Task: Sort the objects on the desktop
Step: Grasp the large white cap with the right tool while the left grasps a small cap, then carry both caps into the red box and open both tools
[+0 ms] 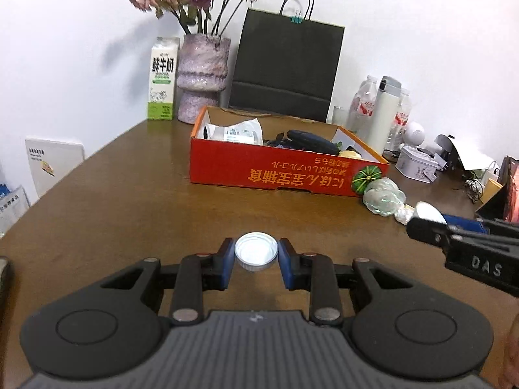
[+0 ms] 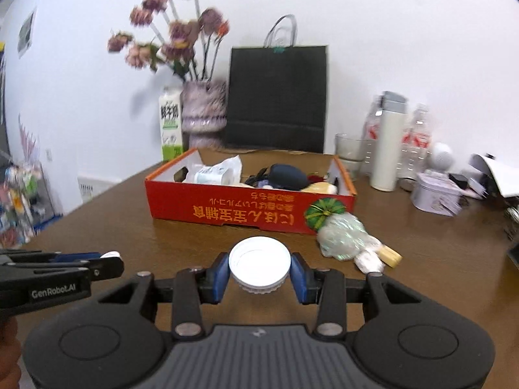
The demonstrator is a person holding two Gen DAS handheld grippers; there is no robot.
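Observation:
My left gripper (image 1: 256,248) is shut on a small white bottle cap (image 1: 256,256), held above the brown table (image 1: 129,201). My right gripper (image 2: 259,259) is shut on a wider white ribbed lid (image 2: 259,265), also off the table. Each gripper shows at the edge of the other's view: the right gripper (image 1: 421,225) with its lid (image 1: 429,210), the left gripper (image 2: 110,261) with its cap (image 2: 112,254). Ahead stands a red cardboard box (image 1: 285,170) (image 2: 246,209) with several items inside. A crumpled clear wrapper (image 1: 384,197) (image 2: 342,236) lies at the box's right front corner.
Behind the box stand a milk carton (image 1: 161,79), a vase of dried flowers (image 1: 201,77) and a black paper bag (image 1: 285,64). At the back right are plastic bottles (image 2: 418,149), a white flask (image 2: 387,149), a glass (image 2: 348,152) and a pale tin (image 2: 436,194).

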